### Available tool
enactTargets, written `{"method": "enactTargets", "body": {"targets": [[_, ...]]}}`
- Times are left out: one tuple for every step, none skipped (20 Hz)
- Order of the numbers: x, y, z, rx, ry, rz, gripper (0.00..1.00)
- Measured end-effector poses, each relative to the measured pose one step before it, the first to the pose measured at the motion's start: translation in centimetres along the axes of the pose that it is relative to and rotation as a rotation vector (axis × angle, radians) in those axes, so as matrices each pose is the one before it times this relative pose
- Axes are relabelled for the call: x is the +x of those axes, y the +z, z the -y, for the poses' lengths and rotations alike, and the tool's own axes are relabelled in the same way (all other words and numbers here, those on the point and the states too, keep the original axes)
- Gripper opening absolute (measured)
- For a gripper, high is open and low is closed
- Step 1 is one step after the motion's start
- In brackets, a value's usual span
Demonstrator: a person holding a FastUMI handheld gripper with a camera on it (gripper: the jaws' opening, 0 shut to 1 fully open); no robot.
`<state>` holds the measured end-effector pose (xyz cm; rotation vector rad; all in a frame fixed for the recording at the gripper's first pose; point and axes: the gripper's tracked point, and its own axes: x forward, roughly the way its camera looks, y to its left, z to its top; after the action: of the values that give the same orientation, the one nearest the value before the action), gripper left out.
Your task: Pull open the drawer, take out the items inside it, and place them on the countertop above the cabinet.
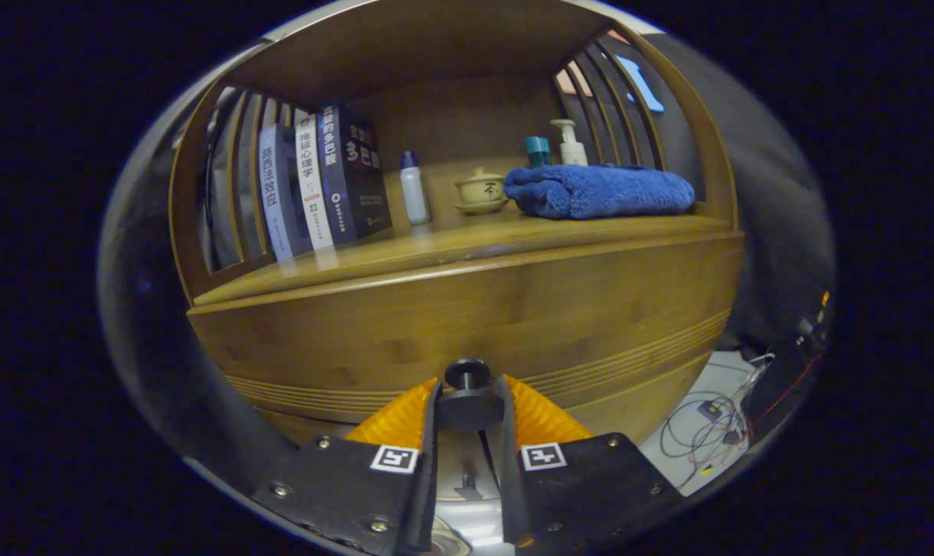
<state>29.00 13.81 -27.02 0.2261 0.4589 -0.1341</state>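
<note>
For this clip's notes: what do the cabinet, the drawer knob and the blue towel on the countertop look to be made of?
Cabinet: wood, likely bamboo, with visible grain, a warm brown tone and a satin sheen.
Drawer knob: dark and matte, perhaps metal or plastic; the look leaves it open. The hand-held gripper has both fingers closed on it.
Blue towel: soft terry cloth, with a fuzzy pile and rounded folds.
</note>
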Motion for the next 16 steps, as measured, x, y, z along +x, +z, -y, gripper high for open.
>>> {"method": "enactTargets", "body": {"targets": [[-0.427, 0.069, 0.192, -0.00534, -0.00063, -0.00501, 0.30], [-0.007, -0.393, 0.054, -0.01103, -0.00849, -0.01648, 0.31], [-0.304, -0.106, 0.120, -0.01126, -0.00433, -0.00369, 0.30], [-0.347, -0.130, 0.055, -0.00572, -0.00114, -0.00525, 0.30], [-0.847, -0.183, 0.000, 0.00431, 0.00337, 0.00511, 0.30], [-0.933, -0.302, 0.147, 0.00434, 0.00637, 0.00004, 0.30], [-0.946, -0.321, 0.221, 0.00497, 0.00239, 0.00131, 0.30], [-0.928, -0.240, 0.165, -0.00475, 0.00293, -0.00105, 0.30], [-0.900, -0.383, 0.032, -0.01019, 0.00450, -0.00629, 0.30], [-0.793, -0.281, 0.110, -0.01099, 0.00254, -0.00665, 0.30], [-0.841, -0.372, 0.054, -0.00853, 0.00369, -0.00647, 0.30], [-0.810, -0.159, 0.141, 0.00232, 0.00092, -0.00271, 0.30], [-0.664, -0.293, 0.105, 0.01215, -0.00344, -0.00500, 0.30], [-0.469, -0.172, 0.007, 0.00856, -0.00356, -0.00470, 0.30], [-0.446, -0.141, -0.017, -0.00177, 0.00336, -0.00608, 0.30], [-0.542, -0.353, -0.147, -0.00640, 0.00580, -0.00522, 0.30]]}}
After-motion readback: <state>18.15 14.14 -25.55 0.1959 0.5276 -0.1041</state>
